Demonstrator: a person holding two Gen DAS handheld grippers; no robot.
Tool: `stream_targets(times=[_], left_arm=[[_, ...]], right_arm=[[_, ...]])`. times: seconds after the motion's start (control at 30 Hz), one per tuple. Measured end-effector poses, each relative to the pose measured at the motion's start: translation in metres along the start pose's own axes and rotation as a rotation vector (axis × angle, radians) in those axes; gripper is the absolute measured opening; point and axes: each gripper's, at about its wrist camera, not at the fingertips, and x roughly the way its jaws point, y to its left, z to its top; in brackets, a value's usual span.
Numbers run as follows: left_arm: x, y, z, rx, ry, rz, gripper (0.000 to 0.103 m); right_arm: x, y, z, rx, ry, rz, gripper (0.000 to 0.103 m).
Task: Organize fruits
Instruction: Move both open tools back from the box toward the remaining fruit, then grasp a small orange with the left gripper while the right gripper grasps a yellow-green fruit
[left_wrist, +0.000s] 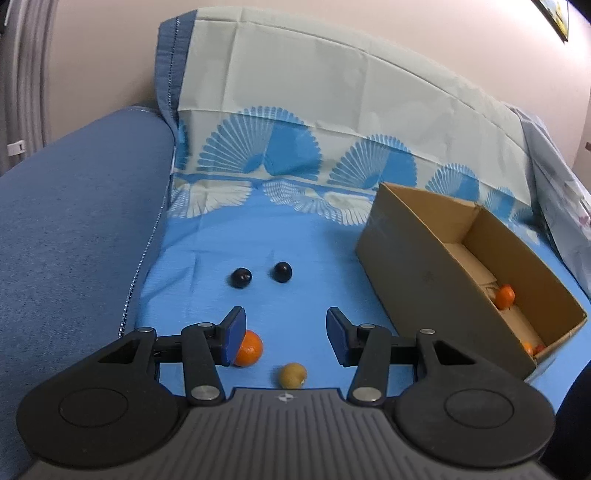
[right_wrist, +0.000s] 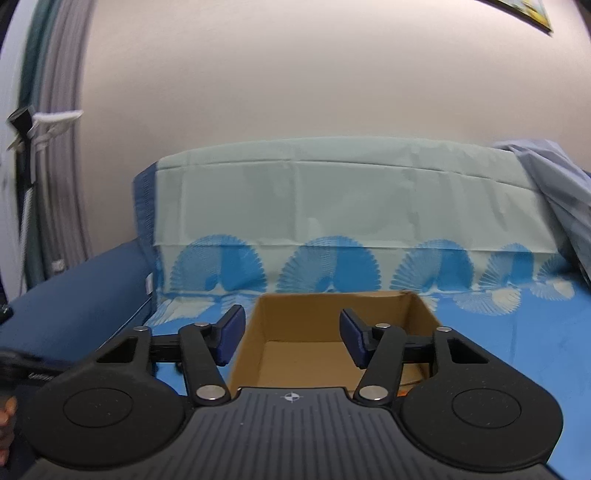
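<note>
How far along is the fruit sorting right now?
Partly done: orange fruits already lie in the cardboard box. Nothing is in hand; left gripper and right gripper are open. Left: one orange, a tan fruit, two dark fruits.

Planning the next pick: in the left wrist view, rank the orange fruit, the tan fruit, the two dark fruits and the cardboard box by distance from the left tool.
1. Orange fruit, beside the left finger.
2. Tan fruit, low centre; close to call with the orange.
3. Two dark fruits, ahead, side by side, unranked.
4. Cardboard box, far right.

Measured from the left tool.

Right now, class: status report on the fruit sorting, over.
Left gripper open, right gripper open over cardboard box. Orange beside left finger. Nothing blocking.
</note>
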Motion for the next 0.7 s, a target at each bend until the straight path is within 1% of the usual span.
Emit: stream_targets(times=[0.1, 0.13, 0.23, 0.33, 0.43, 0.5, 0.6, 0.7], left_arm=[[0.003, 0.001, -0.001, -0.010, 0.016, 0.004, 0.053], [0.004, 0.002, 0.000, -0.016, 0.021, 0.004, 0.053], [0.009, 0.007, 0.001, -0.041, 0.035, 0.001, 0.053], [0.013, 0.013, 0.003, -0.077, 0.055, -0.001, 0.053], [0.018, 0.020, 0.004, -0.114, 0.084, 0.008, 0.053], [0.024, 0.025, 0.006, -0.142, 0.107, 0.017, 0.053], [0.033, 0.032, 0.008, -0.182, 0.147, 0.028, 0.053], [0.038, 0.037, 0.008, -0.205, 0.171, 0.037, 0.053]], right_arm=[[0.010, 0.019, -0.012, -0.033, 0.043, 0.031, 0.047], [0.015, 0.026, -0.016, -0.051, 0.059, 0.039, 0.042], [0.026, 0.047, -0.023, -0.098, 0.081, 0.086, 0.037], [0.033, 0.065, -0.027, -0.114, 0.082, 0.152, 0.037], [0.044, 0.082, -0.035, -0.118, 0.112, 0.219, 0.037], [0.055, 0.092, -0.043, -0.114, 0.147, 0.267, 0.037], [0.077, 0.109, -0.055, -0.147, 0.224, 0.314, 0.037], [0.097, 0.124, -0.062, -0.164, 0.267, 0.349, 0.039]])
